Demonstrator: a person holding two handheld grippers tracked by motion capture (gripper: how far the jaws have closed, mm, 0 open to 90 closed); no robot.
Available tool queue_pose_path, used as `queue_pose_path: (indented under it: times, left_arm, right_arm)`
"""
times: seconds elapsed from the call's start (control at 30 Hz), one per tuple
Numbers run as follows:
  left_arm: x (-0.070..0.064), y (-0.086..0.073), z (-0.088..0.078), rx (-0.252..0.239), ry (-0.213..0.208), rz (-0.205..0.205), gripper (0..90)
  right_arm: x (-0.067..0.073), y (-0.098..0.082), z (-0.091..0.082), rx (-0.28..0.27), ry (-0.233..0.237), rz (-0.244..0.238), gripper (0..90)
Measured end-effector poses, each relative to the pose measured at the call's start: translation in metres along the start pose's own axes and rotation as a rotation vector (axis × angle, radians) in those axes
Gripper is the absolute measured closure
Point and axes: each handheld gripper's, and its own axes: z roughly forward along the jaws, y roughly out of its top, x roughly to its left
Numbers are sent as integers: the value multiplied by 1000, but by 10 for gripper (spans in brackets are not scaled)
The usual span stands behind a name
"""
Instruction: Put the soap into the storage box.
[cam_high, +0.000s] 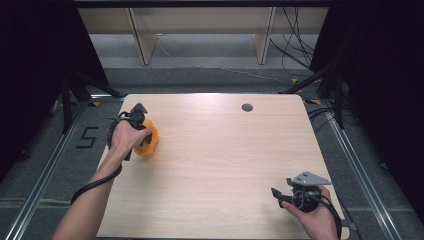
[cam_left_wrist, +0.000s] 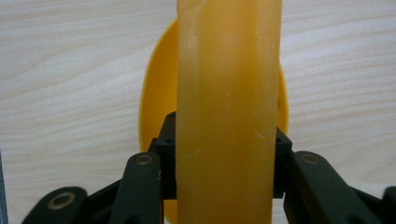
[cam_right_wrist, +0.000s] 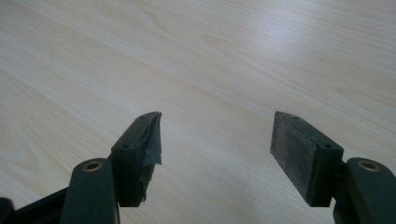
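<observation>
An orange plastic cup-like object (cam_high: 149, 143) sits at the left side of the wooden table (cam_high: 225, 150). My left gripper (cam_high: 142, 135) is shut on it from the left, with the person's hand wrapped round the gripper. In the left gripper view the jaws clamp a translucent orange wall (cam_left_wrist: 229, 70) at my left gripper (cam_left_wrist: 226, 140), and a rounder yellow-orange part shows behind it. My right gripper (cam_high: 276, 196) rests near the table's front right corner, pointing left. In the right gripper view it (cam_right_wrist: 215, 135) is open above bare wood, with nothing between the jaws.
A dark round grommet (cam_high: 247, 107) sits near the table's far edge. The floor beside the table's left edge bears a painted "5" (cam_high: 87, 136). Cables (cam_high: 295, 50) and wooden frame legs (cam_high: 142, 45) lie beyond the far edge.
</observation>
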Motion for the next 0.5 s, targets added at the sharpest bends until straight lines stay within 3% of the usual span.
queue_pose_path:
  times: [0.27, 0.43, 0.47, 0.5]
  left_arm:
    - [1, 0, 0, -1, -6, 7, 603]
    - [1, -1, 1, -3, -2, -2, 600]
    - [1, 0, 1, 6, -4, 5, 598]
    - [1, 0, 1, 9, -4, 13, 597]
  right_arm:
    - [3, 0, 0, 22, 15, 39, 339]
    - [2, 0, 0, 17, 17, 26, 339]
    - [3, 0, 0, 21, 16, 40, 339]
    - [2, 0, 0, 18, 16, 25, 339]
